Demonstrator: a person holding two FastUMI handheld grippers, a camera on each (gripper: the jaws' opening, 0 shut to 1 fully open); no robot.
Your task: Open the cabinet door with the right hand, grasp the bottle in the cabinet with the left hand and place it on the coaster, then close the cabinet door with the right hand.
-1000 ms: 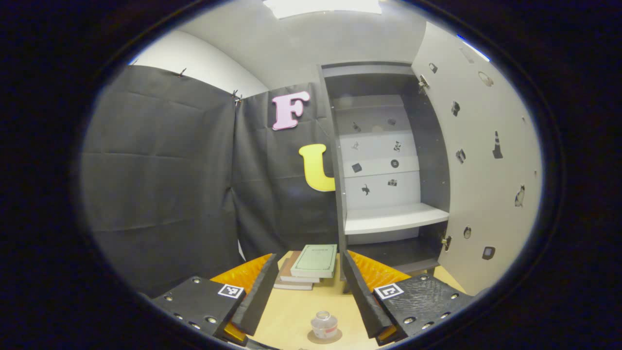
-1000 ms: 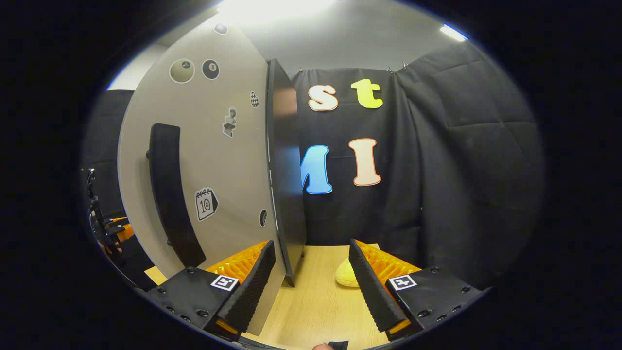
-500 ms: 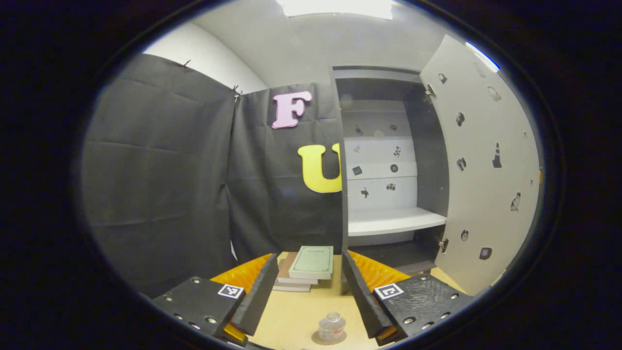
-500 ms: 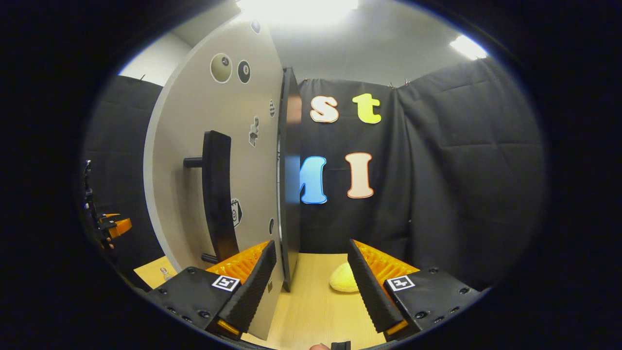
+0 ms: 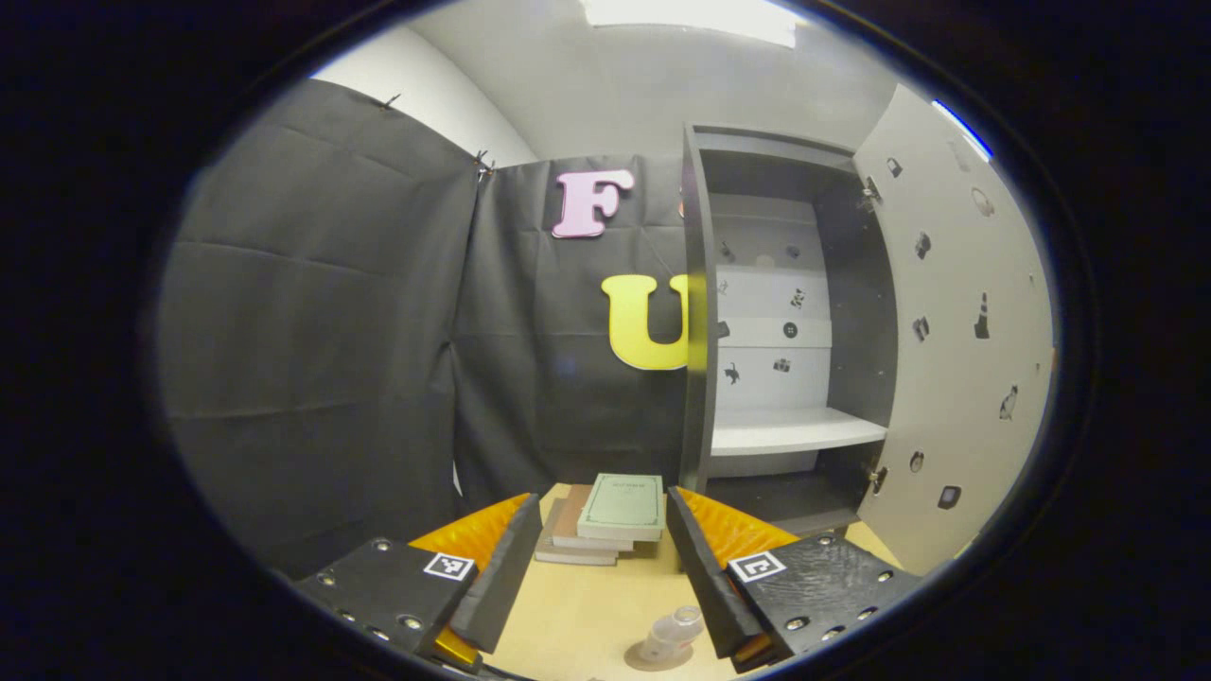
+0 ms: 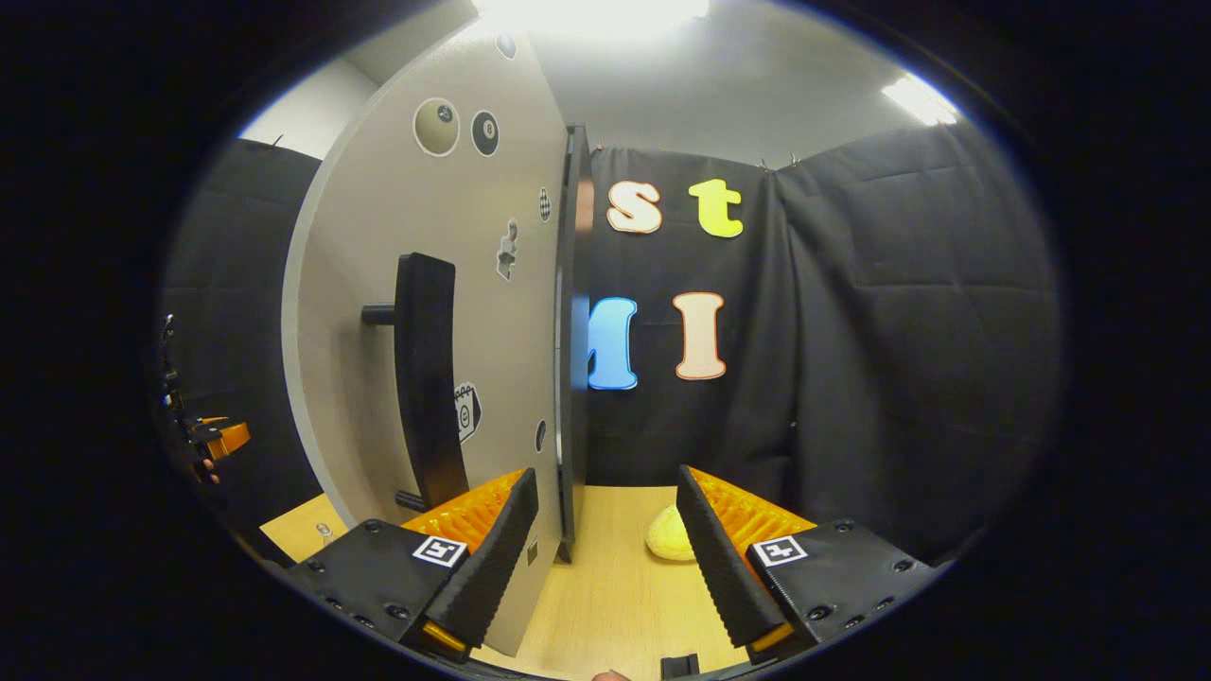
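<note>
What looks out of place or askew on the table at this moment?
The bottle looks tilted on the coaster, leaning toward one finger of the open left gripper instead of standing upright. Whether it touches that finger cannot be told. The cabinet door stands open; the right gripper is open.

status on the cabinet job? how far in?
Done: cabinet door is open, and the bottle sits on the coaster, leaning. In hand: nothing; left gripper and right gripper are open, the right beside the door's edge. Left: close the door.
</note>
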